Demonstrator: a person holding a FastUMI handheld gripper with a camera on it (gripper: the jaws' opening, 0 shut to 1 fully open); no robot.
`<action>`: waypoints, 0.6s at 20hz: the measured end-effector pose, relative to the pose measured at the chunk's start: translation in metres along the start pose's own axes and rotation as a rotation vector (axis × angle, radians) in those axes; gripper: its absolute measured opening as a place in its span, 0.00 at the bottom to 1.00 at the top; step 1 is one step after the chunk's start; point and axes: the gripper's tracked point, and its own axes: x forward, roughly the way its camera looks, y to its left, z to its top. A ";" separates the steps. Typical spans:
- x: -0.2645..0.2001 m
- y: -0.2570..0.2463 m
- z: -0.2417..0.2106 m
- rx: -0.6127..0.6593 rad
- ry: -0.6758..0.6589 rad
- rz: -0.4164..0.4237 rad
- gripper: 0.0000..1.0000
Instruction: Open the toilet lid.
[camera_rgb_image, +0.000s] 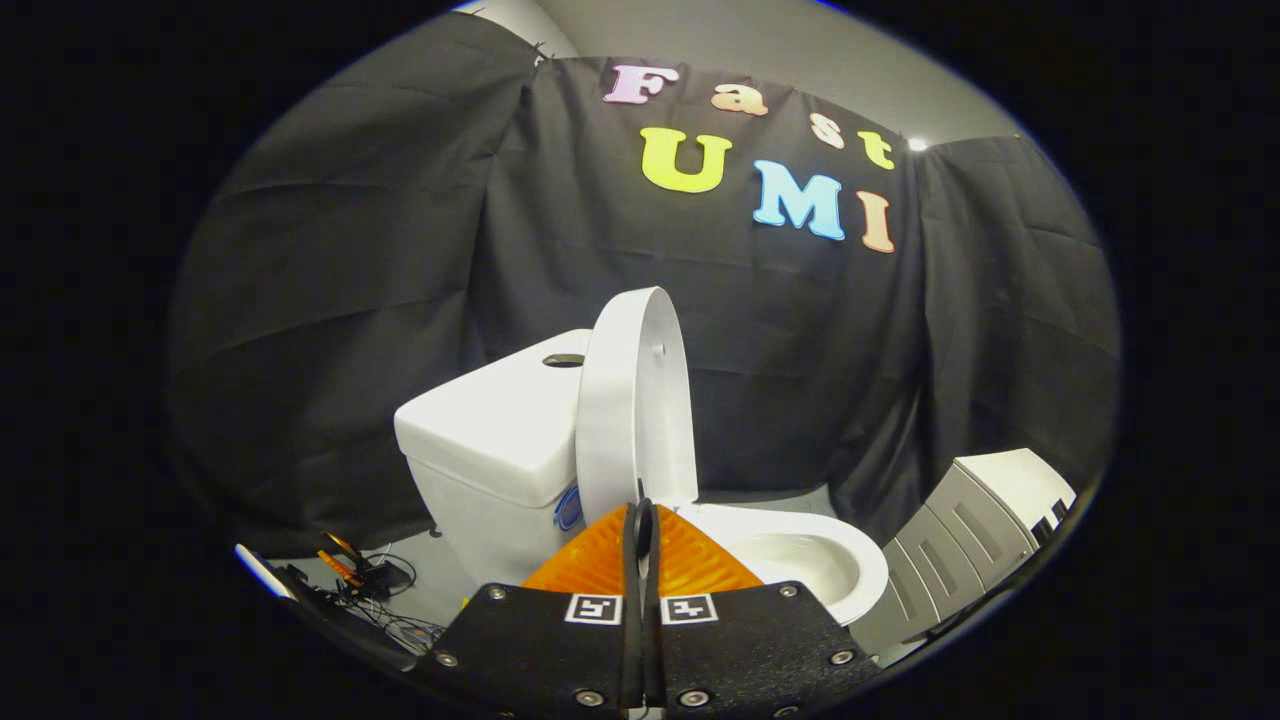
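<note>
Tongs (641, 520) pressed together, pinching nothing. Just ahead of their tips stands the white oval plastic toilet lid (636, 400), upright, near the white ceramic tank (490, 430); white bowl (815, 560) exposed beside the tips. Judged: lid open, nothing left but to back away. Room: grey ribbed bin (960, 540) beyond the bowl, tangled cables (370, 580) on the floor by the tank's base.

claw (641, 525): two ribbed wedge fingers | black plates | silver screws | two square black-and-white markers
</note>
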 end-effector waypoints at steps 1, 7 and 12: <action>0.000 0.000 0.002 -0.010 -0.002 0.001 0.00; 0.000 0.014 0.005 -0.008 0.012 0.086 0.12; -0.026 0.024 0.015 0.046 -0.021 0.204 0.69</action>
